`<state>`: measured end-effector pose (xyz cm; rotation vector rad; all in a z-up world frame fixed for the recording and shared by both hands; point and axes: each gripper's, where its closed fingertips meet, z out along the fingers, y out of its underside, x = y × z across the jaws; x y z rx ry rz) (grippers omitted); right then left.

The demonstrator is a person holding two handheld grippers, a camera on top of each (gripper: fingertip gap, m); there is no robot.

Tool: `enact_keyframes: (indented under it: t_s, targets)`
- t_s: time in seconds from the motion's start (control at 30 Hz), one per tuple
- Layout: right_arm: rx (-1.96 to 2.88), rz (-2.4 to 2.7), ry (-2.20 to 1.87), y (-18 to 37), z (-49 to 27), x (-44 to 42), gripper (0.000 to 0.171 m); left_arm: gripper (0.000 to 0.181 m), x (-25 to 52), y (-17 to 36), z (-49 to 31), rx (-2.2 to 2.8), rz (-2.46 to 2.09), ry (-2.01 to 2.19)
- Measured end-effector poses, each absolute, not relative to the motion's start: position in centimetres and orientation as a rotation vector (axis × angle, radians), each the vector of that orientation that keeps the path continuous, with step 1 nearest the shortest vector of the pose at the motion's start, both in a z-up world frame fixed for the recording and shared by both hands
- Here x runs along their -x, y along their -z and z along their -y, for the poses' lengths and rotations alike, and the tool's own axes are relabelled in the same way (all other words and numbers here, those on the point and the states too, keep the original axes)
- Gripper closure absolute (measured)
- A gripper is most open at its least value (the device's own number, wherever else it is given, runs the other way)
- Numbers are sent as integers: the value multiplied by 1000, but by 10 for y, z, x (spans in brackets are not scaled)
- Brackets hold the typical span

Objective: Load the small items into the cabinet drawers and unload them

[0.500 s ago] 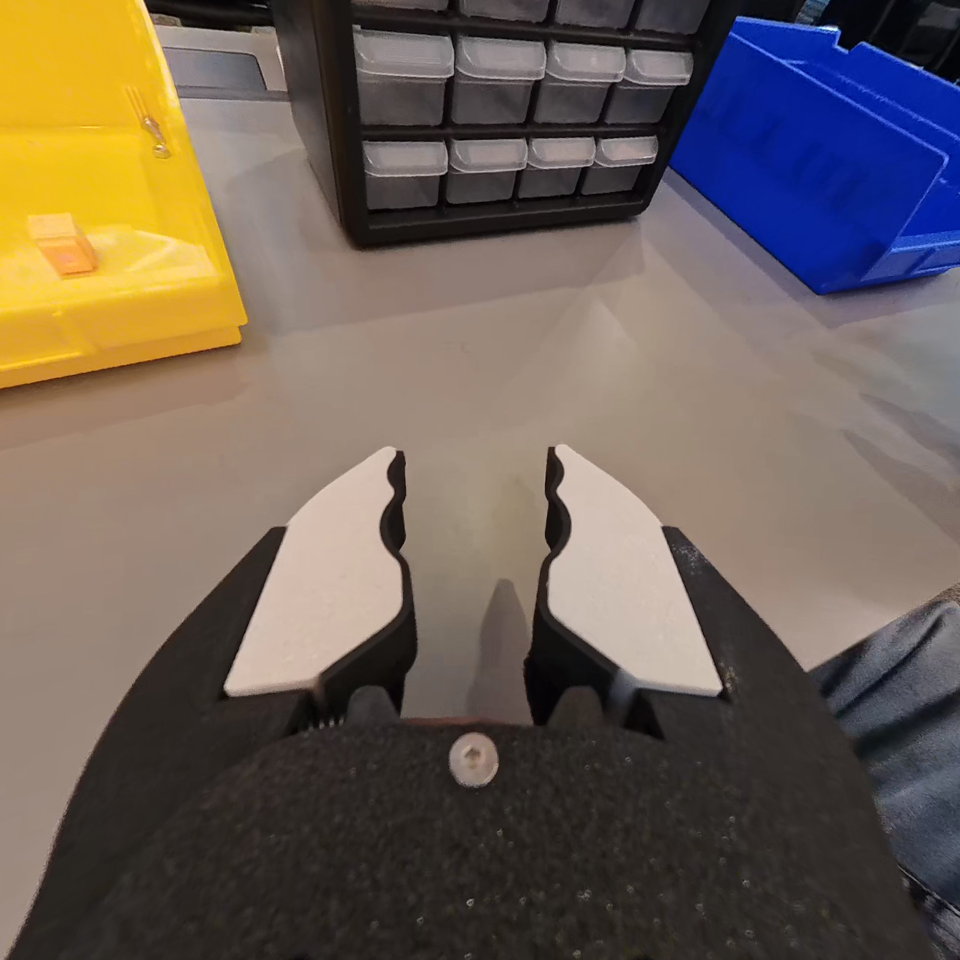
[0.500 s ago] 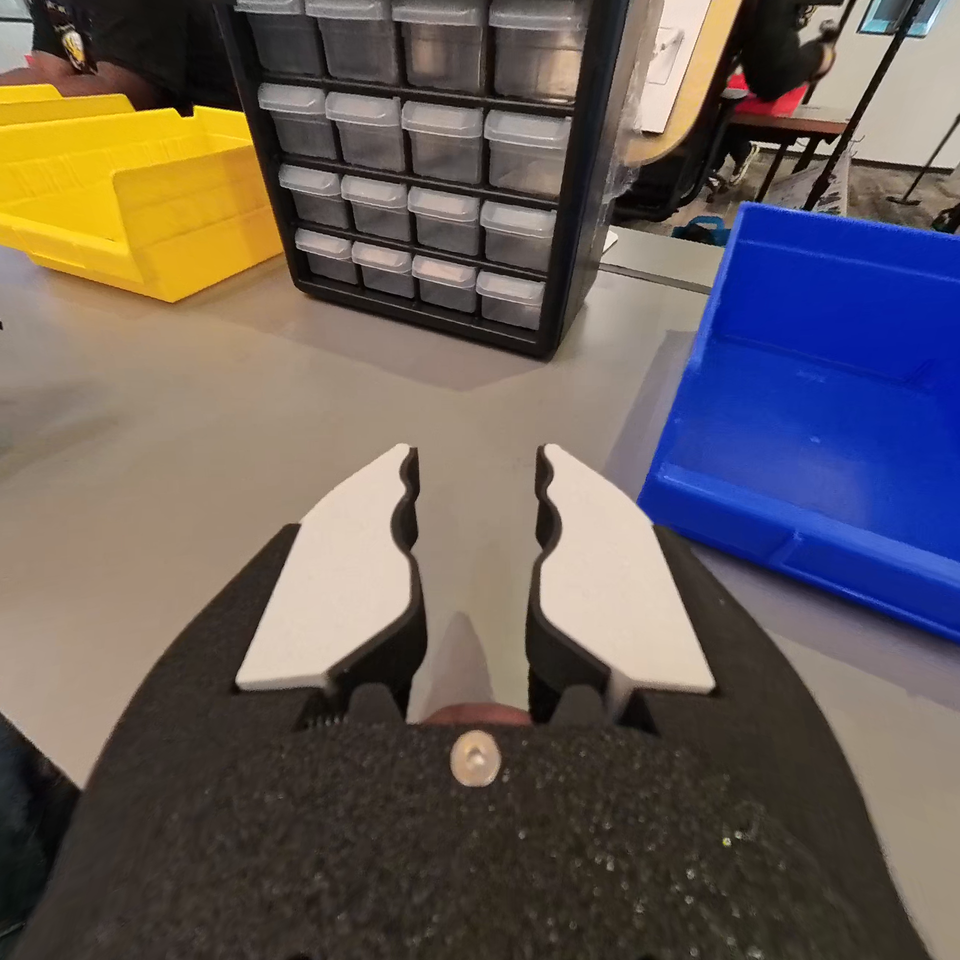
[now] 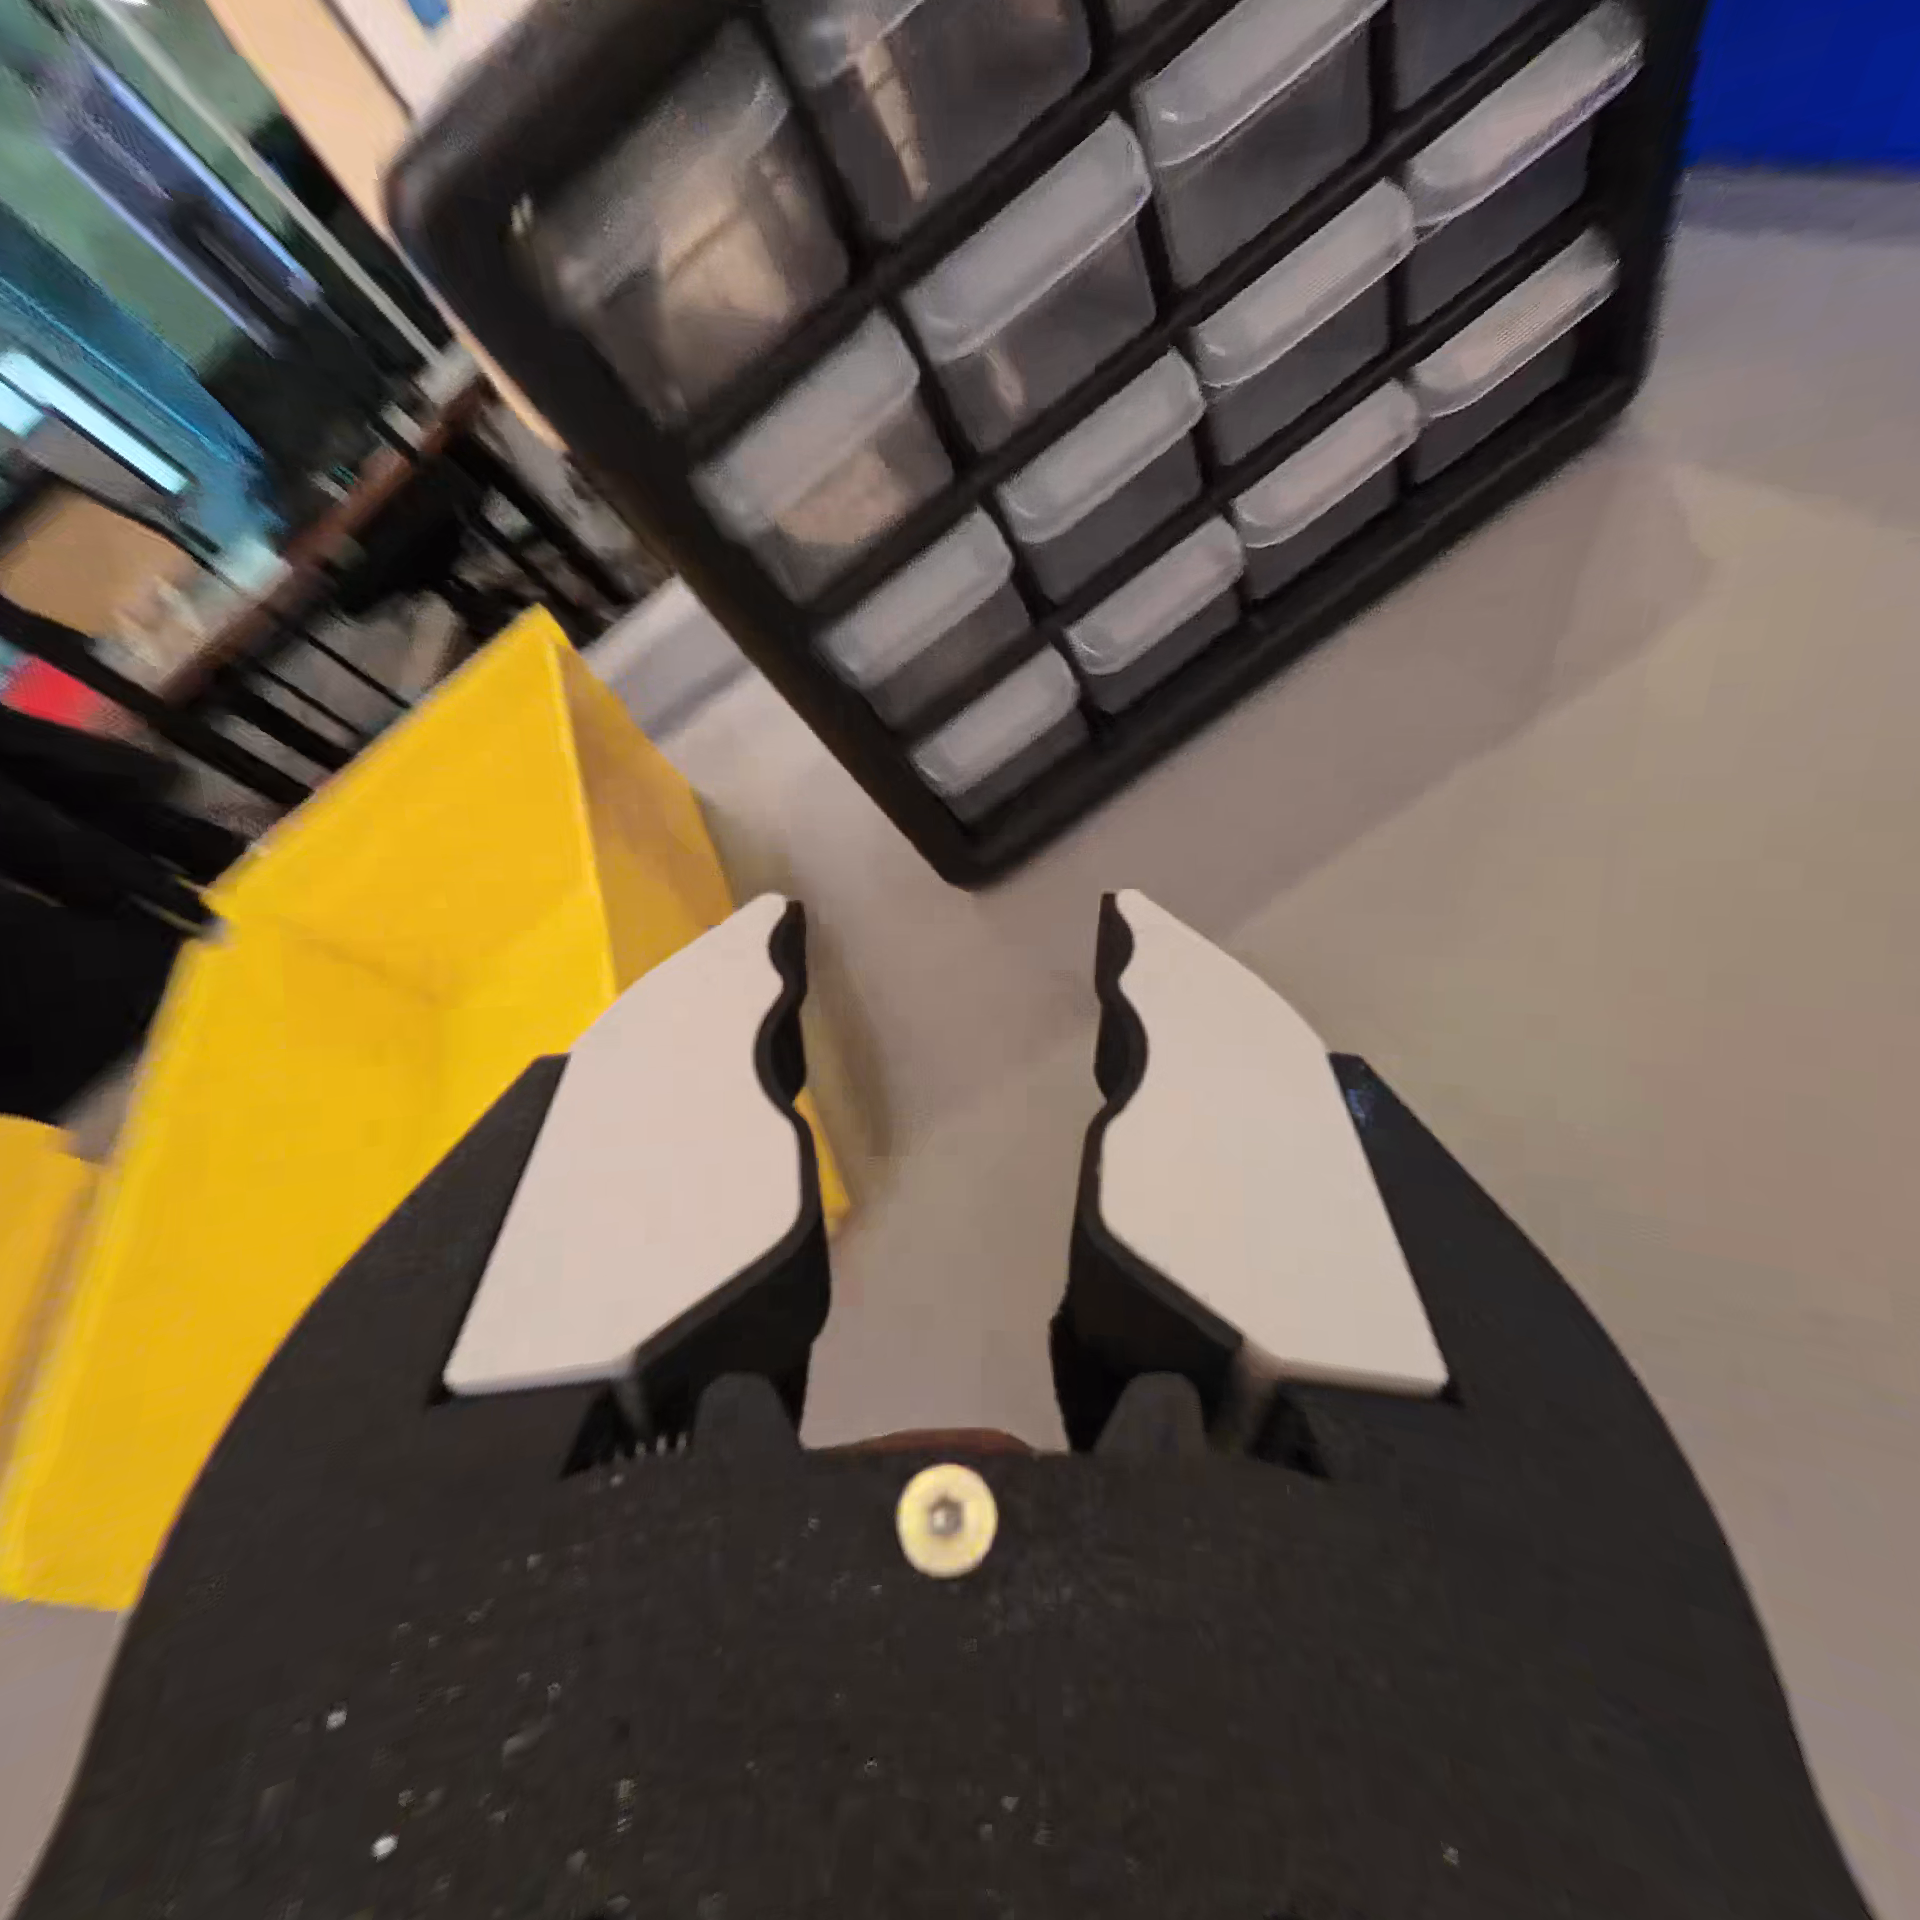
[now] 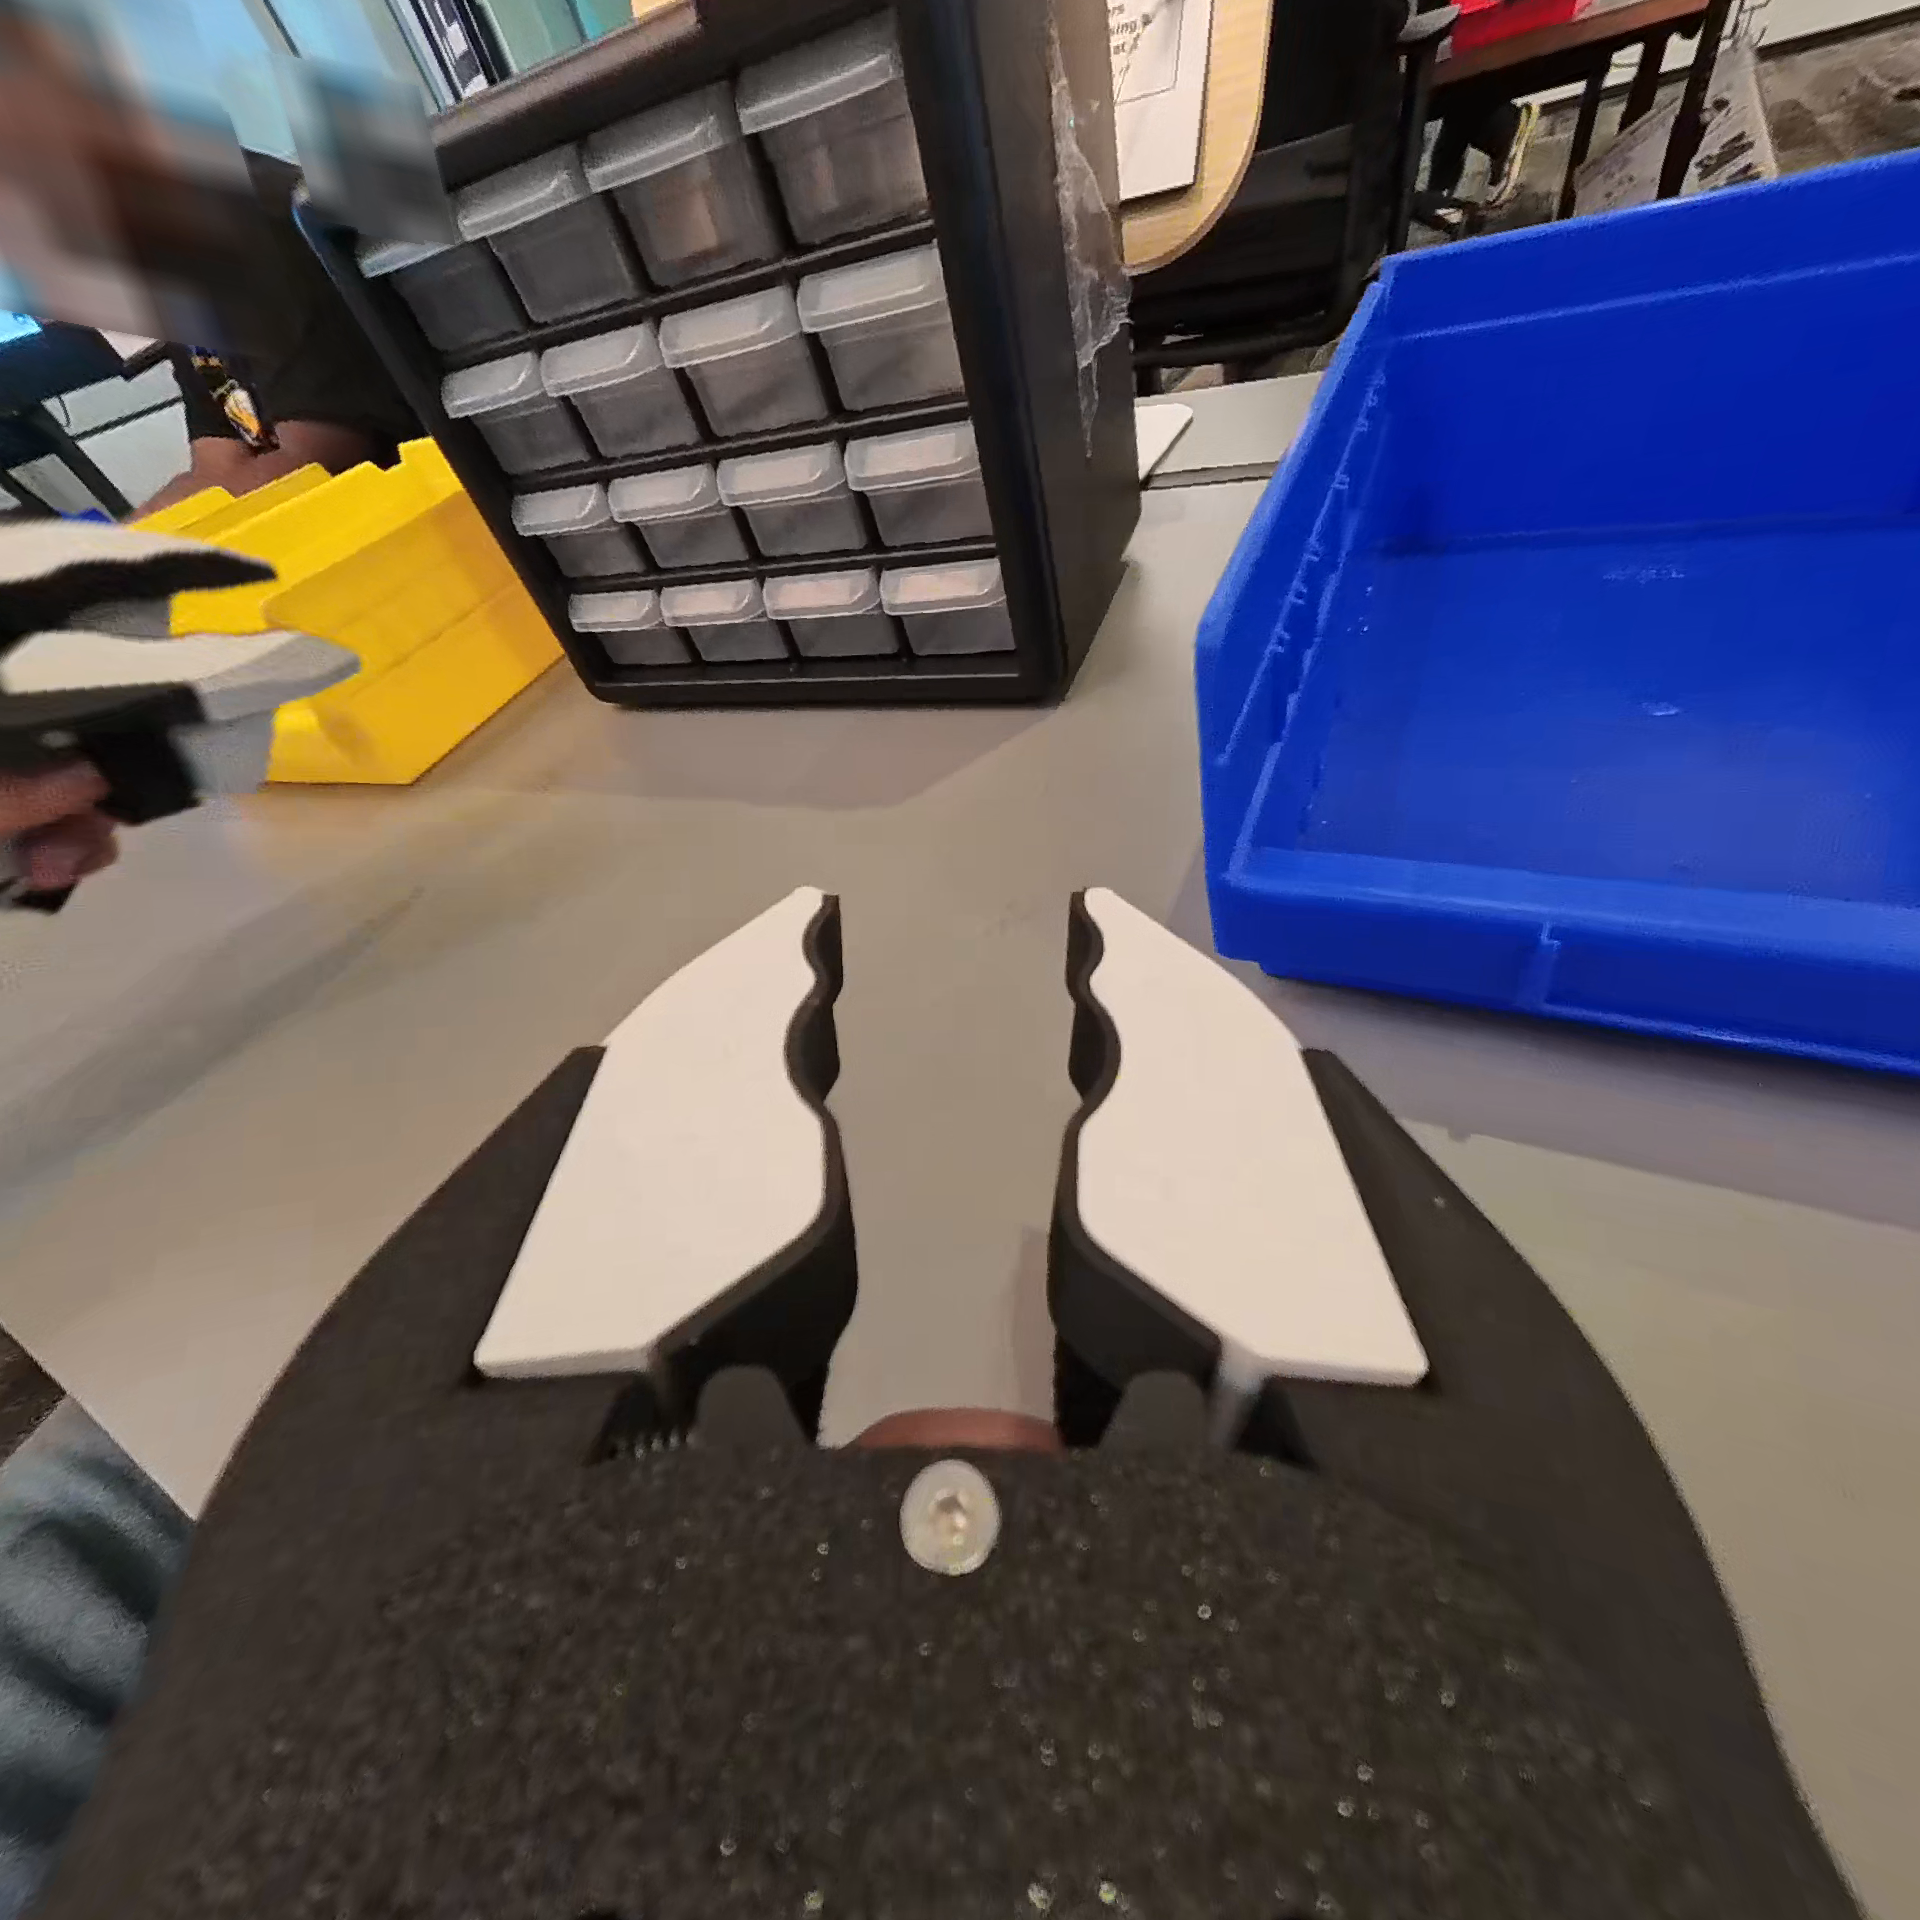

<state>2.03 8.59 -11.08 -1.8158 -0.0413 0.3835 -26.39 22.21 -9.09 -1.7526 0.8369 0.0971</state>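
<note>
While the black plastic drawer cabinet stands shut, both empty grippers, left and right, gape before it (blue plastic bin beside).

Black drawer cabinet: upright on the grey table, upper centre of frame; clear plastic drawers in rows, all closed.

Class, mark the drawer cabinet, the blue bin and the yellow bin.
drawer cabinet (image 4: 1039, 343): right wrist view, black side frame.
blue bin (image 4: 1382, 935): right wrist view, front wall.
yellow bin (image 3: 343, 1091): left wrist view, outer wall.
</note>
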Motion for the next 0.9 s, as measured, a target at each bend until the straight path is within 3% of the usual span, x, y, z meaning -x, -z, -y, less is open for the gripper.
enact_keyframes:
  t_s: [0.17, 0.33, 0.6, 0.7, 0.9]
  targets:
    - [1815, 57, -365, 110, -87, -20, 130, 136, 249, 77, -278, 1565, -1029, -498]
    - [1824, 91, -356, 112, -87, -14, 130, 147, 242, 60, -312, 1465, -1094, -641]
    - [1834, 118, -347, 114, -88, -9, 129, 153, 227, 55, -327, 1202, -1198, -904]
    - [1834, 117, -351, 114, -88, -8, 129, 168, 224, 50, -328, 1122, -1191, -962]
    - [1845, 129, -354, 116, -89, -5, 129, 170, 223, 49, -322, 1116, -1179, -986]
